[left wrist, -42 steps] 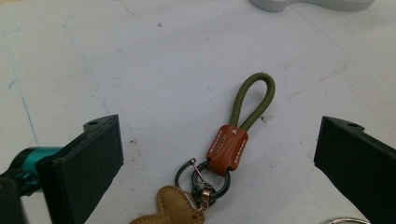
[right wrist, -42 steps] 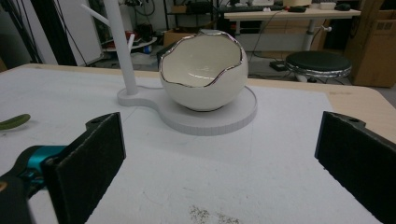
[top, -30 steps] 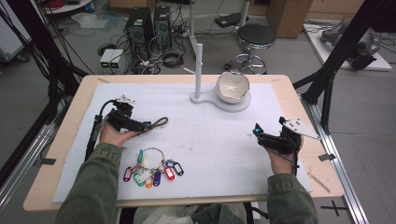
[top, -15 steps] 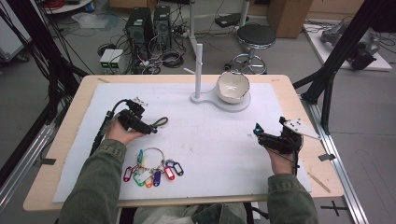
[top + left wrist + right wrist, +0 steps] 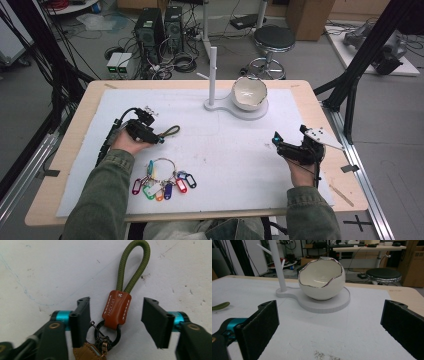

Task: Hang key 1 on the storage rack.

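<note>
A keychain [image 5: 117,308] with an olive cord loop, a brown leather tab and a black ring lies flat on the white mat. My left gripper [image 5: 116,305] straddles it. Its jaws have just been closing, with the leather tab between them, and gaps remain on both sides, so the pads do not press on it. From above, the left gripper [image 5: 159,139] sits at the mat's left with the cord loop [image 5: 171,131] poking out past it. My right gripper [image 5: 289,134] rests open at the right, nothing between its fingers. It faces the egg-shaped white bowl [image 5: 322,280].
The bowl [image 5: 249,92] stands on a white base [image 5: 220,106] with an upright peg post [image 5: 212,70] at the back centre. A ring of several coloured key tags [image 5: 162,181] lies near the front edge, beside the left forearm.
My left gripper has shifted a little to the right onto the cord keychain, and its jaws have narrowed around the leather tab. The right gripper has stayed still.
</note>
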`<state>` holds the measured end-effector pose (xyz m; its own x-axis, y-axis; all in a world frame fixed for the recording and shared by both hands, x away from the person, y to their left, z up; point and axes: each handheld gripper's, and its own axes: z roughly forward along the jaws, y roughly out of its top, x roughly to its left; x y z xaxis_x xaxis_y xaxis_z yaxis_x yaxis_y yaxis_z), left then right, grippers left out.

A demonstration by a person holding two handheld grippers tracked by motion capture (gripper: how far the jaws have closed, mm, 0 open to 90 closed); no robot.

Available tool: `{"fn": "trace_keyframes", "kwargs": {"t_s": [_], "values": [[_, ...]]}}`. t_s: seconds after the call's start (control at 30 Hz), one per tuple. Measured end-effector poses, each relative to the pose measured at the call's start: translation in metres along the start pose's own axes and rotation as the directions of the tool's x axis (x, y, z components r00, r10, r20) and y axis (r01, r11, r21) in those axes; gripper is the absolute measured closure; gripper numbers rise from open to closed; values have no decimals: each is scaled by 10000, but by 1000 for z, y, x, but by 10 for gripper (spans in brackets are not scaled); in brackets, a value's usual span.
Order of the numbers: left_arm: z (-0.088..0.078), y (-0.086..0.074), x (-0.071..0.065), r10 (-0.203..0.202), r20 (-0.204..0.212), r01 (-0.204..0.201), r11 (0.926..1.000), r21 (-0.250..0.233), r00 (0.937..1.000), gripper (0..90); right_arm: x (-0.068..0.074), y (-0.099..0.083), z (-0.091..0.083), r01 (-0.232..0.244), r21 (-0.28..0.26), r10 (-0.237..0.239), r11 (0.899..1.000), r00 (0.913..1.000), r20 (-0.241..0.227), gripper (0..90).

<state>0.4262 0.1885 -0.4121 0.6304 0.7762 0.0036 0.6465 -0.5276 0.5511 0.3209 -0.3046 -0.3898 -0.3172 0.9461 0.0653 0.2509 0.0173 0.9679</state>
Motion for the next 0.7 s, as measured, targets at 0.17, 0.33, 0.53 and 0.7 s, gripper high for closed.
{"fn": "trace_keyframes", "kwargs": {"t_s": [0.17,0.33,0.53,0.7], "values": [[4,-1,2,-127,99,125,9998,165,9999,462,0,0,0,29,-44,-29,10000,10000,13,7],[7,-2,3,-184,44,182,9989,422,9998,548,0,0,-1,68,-130,-68,9999,10000,6,8],[6,-2,5,-143,-31,145,9984,555,9999,686,0,0,-2,54,-123,-54,9999,10000,5,7],[2,-2,9,-349,-11,349,9987,375,9994,704,0,0,-1,70,-113,-70,9999,10000,3,7]]}}
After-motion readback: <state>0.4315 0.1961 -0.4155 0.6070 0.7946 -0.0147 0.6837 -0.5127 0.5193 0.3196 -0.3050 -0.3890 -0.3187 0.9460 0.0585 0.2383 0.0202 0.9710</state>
